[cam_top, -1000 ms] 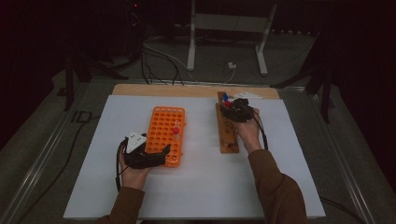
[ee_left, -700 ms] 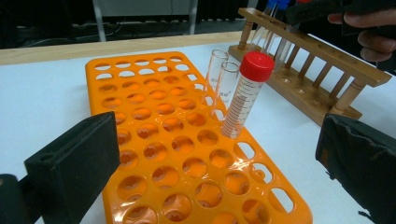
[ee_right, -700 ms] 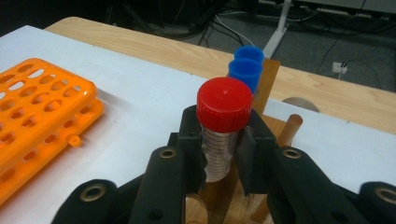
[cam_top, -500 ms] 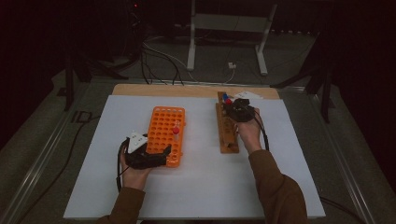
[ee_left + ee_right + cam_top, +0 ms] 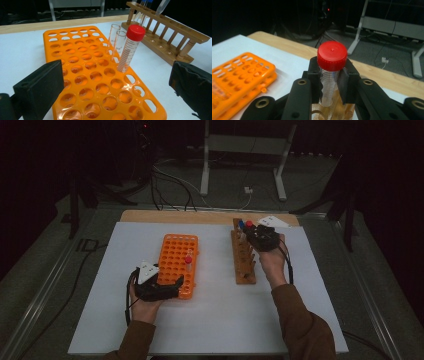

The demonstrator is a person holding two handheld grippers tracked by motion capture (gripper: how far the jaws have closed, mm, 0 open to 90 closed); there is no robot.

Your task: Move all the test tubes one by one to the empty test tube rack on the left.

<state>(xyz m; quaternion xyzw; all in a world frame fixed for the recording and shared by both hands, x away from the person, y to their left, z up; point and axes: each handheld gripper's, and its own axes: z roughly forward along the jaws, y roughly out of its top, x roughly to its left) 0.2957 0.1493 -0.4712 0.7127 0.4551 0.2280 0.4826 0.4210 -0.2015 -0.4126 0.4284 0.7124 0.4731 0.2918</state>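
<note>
My right claw [image 5: 329,82] clamps the red-capped tube [image 5: 331,67] just under its cap; lifting crookedly could snag it in the wooden rack [image 5: 244,260], while my left claw [image 5: 117,87] stands wide at the orange rack [image 5: 85,72]

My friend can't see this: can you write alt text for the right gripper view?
The right gripper has its black jaws shut on a red-capped tube, above a wooden rack. An orange rack lies at left on the white table.
</note>
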